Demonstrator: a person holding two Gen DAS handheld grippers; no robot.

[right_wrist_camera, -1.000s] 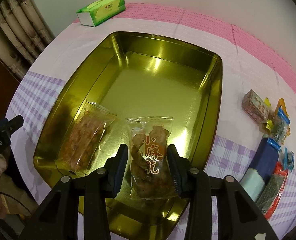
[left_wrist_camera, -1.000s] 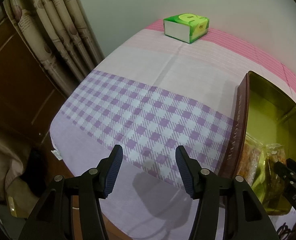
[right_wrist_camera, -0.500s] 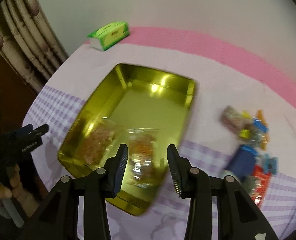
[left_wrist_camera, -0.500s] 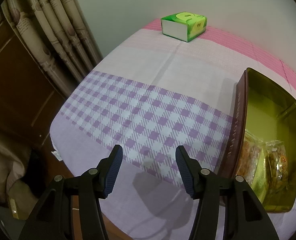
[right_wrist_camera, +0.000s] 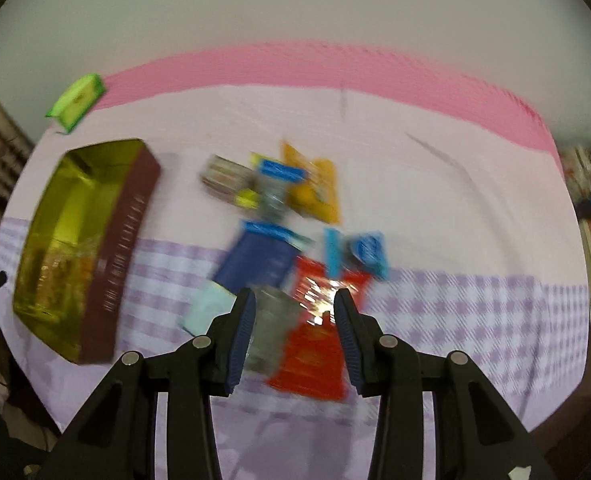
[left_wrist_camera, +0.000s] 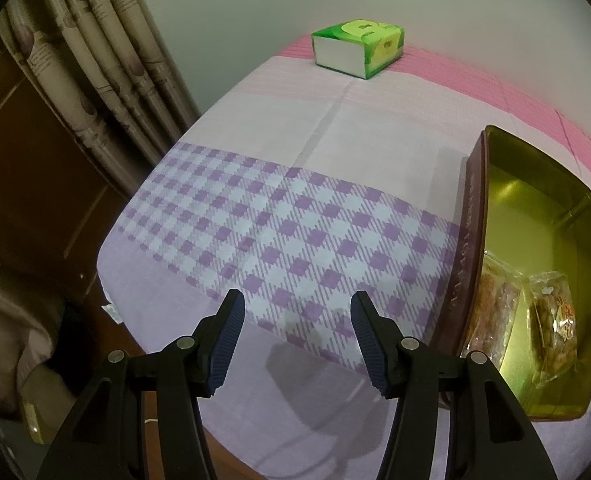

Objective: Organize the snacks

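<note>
Snacks still to sort lie in a loose heap on the pink and purple-checked cloth of the desk [right_wrist_camera: 435, 184], right of the gold-lined rectangular tin with brown outer walls [right_wrist_camera: 125, 240]. Left to right: left tool [left_wrist_camera: 295, 338] hangs over bare checked cloth beside the tin, jaws apart, nothing between them. Tin holds two clear crinkly cracker bags [left_wrist_camera: 551, 320] at its near end; far end is bare. Blurred heap next: dark blue flat pouch [right_wrist_camera: 257, 264], grey foil packet [right_wrist_camera: 271, 320], red glossy foil packet [right_wrist_camera: 315, 356], orange sachet [right_wrist_camera: 315, 188], small blue wrappers [right_wrist_camera: 369, 252]. Right tool [right_wrist_camera: 293, 322] hovers above the grey and red packets, jaws part open, gripping nothing. Judgement: packets are light, thin, crinkly and slippery; contents likely brittle. Best hold looks like a sealed edge or corner, pinched gently, not the middle. Overlapping neighbours could drag along.
</note>
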